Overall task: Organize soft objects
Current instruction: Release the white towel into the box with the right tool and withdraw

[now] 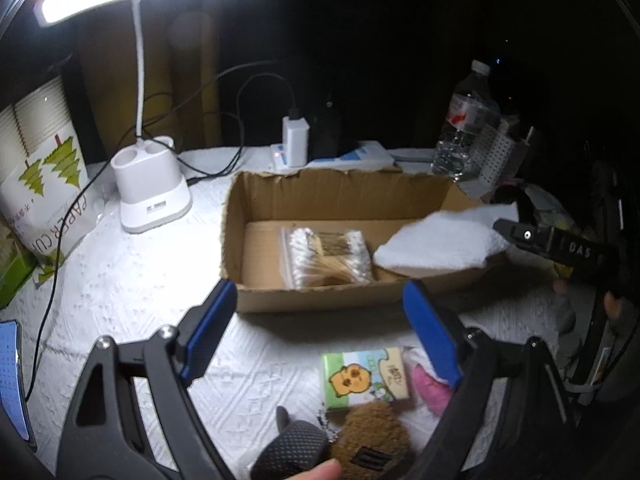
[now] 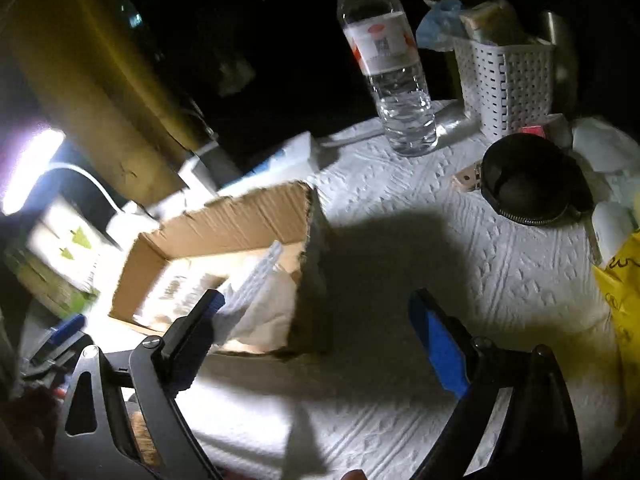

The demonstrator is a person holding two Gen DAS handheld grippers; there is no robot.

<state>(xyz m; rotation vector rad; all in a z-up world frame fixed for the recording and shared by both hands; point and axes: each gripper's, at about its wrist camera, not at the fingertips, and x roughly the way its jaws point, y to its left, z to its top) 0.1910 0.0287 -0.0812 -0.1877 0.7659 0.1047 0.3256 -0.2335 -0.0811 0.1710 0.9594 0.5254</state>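
An open cardboard box (image 1: 256, 296) stands mid-table and holds a bag of cotton swabs (image 1: 328, 256) and a folded white towel (image 1: 440, 240) lying over its right end. My left gripper (image 1: 320, 316) is open and empty, just in front of the box. Below it lie a green tissue pack (image 1: 366, 376), a pink cloth (image 1: 432, 390), a brown plush (image 1: 376, 432) and a dark mesh item (image 1: 290, 450). My right gripper (image 2: 316, 320) is open and empty, beside the box's (image 2: 240, 208) right end; the towel (image 2: 260, 308) lies inside by its left finger. It also shows in the left wrist view (image 1: 520, 234).
A lit white desk lamp (image 1: 150, 192), a paper-cup pack (image 1: 44, 196), a charger with cables (image 1: 296, 140) and a water bottle (image 1: 464, 128) stand around the box. In the right wrist view are the bottle (image 2: 390, 68), a white basket (image 2: 508, 80), a black round case (image 2: 528, 180) and a yellow bag (image 2: 624, 300).
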